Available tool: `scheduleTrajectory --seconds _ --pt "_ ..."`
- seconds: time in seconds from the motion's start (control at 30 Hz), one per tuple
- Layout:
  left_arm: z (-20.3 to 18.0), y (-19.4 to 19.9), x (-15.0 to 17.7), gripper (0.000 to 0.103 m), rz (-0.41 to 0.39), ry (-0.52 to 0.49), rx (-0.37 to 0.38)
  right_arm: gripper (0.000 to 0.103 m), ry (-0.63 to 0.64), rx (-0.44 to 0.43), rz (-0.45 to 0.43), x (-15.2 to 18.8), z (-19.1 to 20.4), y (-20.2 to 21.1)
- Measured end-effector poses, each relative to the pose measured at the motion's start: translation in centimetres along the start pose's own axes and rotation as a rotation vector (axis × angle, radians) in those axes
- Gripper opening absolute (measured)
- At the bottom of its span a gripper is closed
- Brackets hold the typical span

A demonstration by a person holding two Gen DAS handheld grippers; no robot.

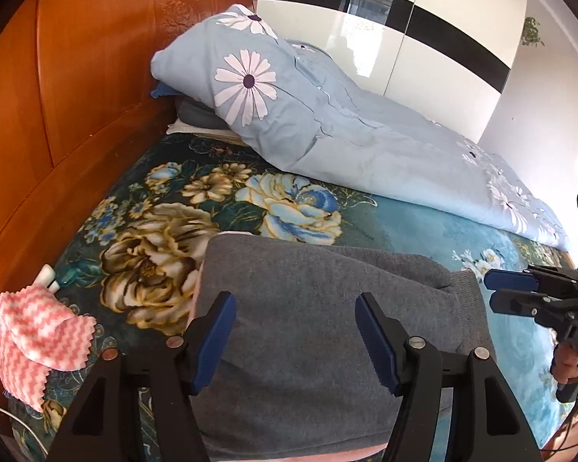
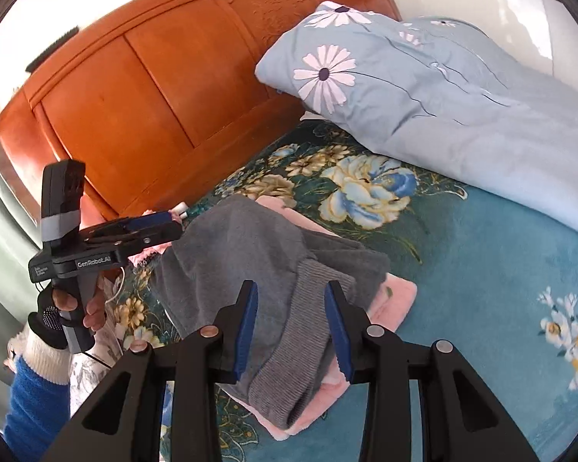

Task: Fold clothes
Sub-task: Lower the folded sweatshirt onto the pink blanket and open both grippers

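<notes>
A grey knit sweater (image 1: 308, 288) lies folded on the bed over a folded pink garment (image 2: 395, 294). My left gripper (image 1: 294, 331) hovers over the sweater's middle, its jaws wide open with only the flat cloth beneath them. It shows side-on in the right wrist view as the left gripper (image 2: 173, 227) at the sweater's far left edge. My right gripper (image 2: 293, 323) is open above the sweater's ribbed hem (image 2: 308, 308), which runs under the gap without being pinched. From the left wrist view the right gripper (image 1: 491, 292) sits just off the sweater's right edge, with nothing in it.
The teal floral blanket (image 2: 481, 269) covers the bed. A light-blue daisy duvet (image 1: 346, 134) is heaped along the far side. The wooden headboard (image 1: 77, 115) stands at the left. A pink-and-white zigzag cloth (image 1: 38, 331) and a white plug (image 1: 48, 275) lie by it.
</notes>
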State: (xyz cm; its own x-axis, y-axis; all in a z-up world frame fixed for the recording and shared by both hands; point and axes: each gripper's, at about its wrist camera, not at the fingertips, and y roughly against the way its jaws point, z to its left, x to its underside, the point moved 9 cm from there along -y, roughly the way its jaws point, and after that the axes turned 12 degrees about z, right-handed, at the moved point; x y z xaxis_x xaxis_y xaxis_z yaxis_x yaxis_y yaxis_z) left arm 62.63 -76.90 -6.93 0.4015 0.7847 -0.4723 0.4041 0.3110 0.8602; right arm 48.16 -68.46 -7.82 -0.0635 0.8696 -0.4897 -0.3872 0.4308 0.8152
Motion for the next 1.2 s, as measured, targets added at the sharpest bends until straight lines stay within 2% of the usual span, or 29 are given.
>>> scheduleTrajectory --seconds 0.1,0.2,0.43,0.53,0.67,0.83,0.93,1.07,1.2 --pt "-0.4 -1.5 0.4 0.068 0.031 -0.023 -0.029 0.039 0.067 0.045 0.036 -0.4 1.0 -1.8" --pt "0.3 -3.0 1.2 0.068 0.062 -0.012 -0.029 0.038 0.063 0.100 0.066 -0.4 -0.4 -3.7" --pt "0.9 -5.6 2.4 0.069 0.093 -0.003 -0.031 0.036 -0.066 0.024 0.100 -0.1 -3.1 -6.6" --pt "0.5 -4.6 2.3 0.069 0.081 0.004 -0.012 0.036 -0.066 0.031 0.102 -0.1 -2.9 -6.0" --pt "-0.1 -2.0 2.2 0.069 0.038 -0.028 0.000 0.036 0.006 0.052 0.069 -0.1 -0.9 -2.9" --pt "0.7 0.2 3.4 0.069 -0.019 0.015 0.012 0.036 0.042 0.030 0.067 2.2 1.1 -1.1" --pt "2.1 0.1 4.6 0.069 -0.021 0.056 -0.079 0.036 0.065 0.047 0.078 3.8 1.9 -1.5" --pt "3.0 -0.7 6.2 0.070 -0.023 0.099 -0.042 0.036 0.085 0.048 0.097 5.3 2.5 -2.4" --pt "3.7 -2.1 7.5 0.070 0.000 0.124 -0.034 0.036 0.028 0.019 0.117 6.0 1.8 -3.8"
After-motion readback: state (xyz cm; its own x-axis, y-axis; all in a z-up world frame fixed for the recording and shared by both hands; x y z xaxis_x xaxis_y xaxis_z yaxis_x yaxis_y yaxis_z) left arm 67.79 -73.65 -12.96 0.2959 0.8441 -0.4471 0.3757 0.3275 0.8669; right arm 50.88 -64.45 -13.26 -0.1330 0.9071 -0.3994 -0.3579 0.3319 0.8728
